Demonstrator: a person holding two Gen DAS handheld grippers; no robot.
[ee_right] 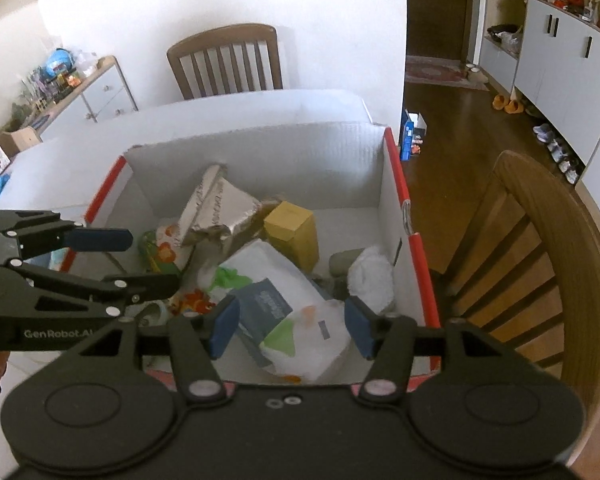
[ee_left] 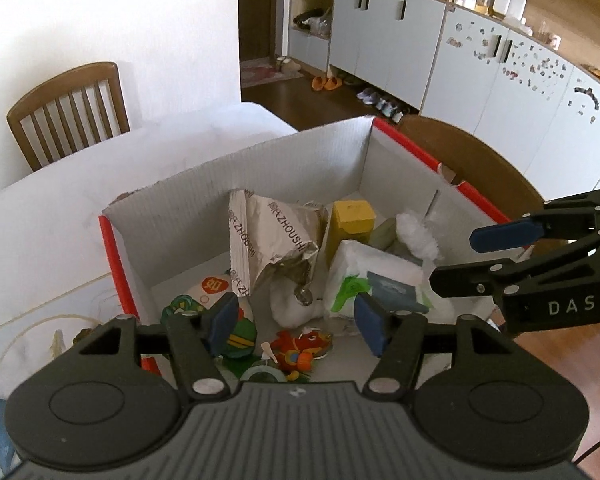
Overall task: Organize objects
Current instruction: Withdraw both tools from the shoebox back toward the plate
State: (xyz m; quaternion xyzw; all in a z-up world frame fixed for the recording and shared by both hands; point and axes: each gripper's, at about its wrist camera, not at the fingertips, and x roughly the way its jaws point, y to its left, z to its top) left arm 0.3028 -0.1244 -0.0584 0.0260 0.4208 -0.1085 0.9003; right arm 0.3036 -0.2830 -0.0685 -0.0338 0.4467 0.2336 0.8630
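A white cardboard box with red edges [ee_left: 260, 168] [ee_right: 260, 148] stands on the white table. Inside lie a crumpled silver foil bag [ee_left: 272, 236] [ee_right: 216, 212], a yellow box [ee_left: 350, 224] [ee_right: 294, 236], a white wipes pack [ee_left: 376, 284] [ee_right: 296, 316], a white fluffy item [ee_left: 416, 236] [ee_right: 370, 276] and colourful toys [ee_left: 300, 348]. My left gripper [ee_left: 296, 322] is open and empty above the box's near left part. My right gripper [ee_right: 290, 330] is open and empty above the wipes pack. Each gripper shows in the other's view, the right [ee_left: 500, 256] and the left [ee_right: 112, 256].
A wooden chair [ee_left: 68, 108] [ee_right: 224, 60] stands at the table's far side. Another wooden chair [ee_right: 540, 248] stands right of the box. White cabinets [ee_left: 460, 48] line the right wall, with shoes [ee_left: 380, 100] on the wood floor. A dresser [ee_right: 84, 92] stands at the far left.
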